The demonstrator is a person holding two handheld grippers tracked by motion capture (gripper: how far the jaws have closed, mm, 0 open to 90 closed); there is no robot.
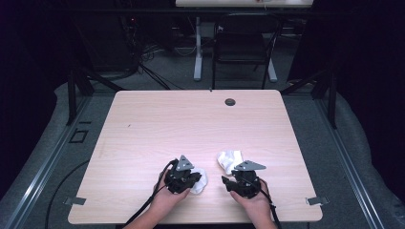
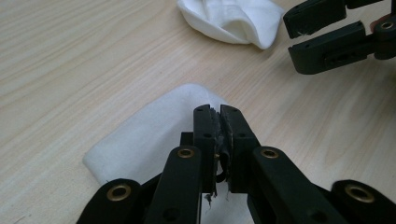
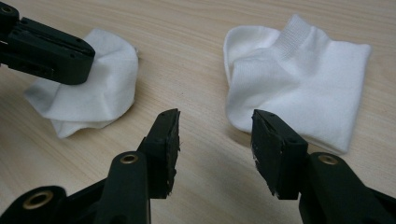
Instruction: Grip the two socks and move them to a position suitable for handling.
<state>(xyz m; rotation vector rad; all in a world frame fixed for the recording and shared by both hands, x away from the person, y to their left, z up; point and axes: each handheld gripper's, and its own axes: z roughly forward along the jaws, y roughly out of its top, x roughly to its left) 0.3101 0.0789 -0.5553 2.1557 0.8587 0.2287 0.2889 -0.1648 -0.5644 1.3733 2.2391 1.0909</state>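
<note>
Two white socks on the table (image 1: 143, 119), both near the front edge. The left gripper (image 2: 218, 122) is clamped shut over the left sock (image 2: 154, 133), though whether it caught any cloth I can't tell. The right gripper (image 3: 215, 130) hangs wide open, nothing in it, just short of the right sock (image 3: 303, 84). Risk as I see it: soft knit on smooth wood slides or bunches, so a pinch could grab one layer or miss. Ribbed cuff, floppy, crumpled shapes.

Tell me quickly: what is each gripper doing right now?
Left gripper: jaws closed, over the near white sock; whether it pinches the cloth cannot be told.
Right gripper: open, holding nothing, beside the other white sock.
</note>
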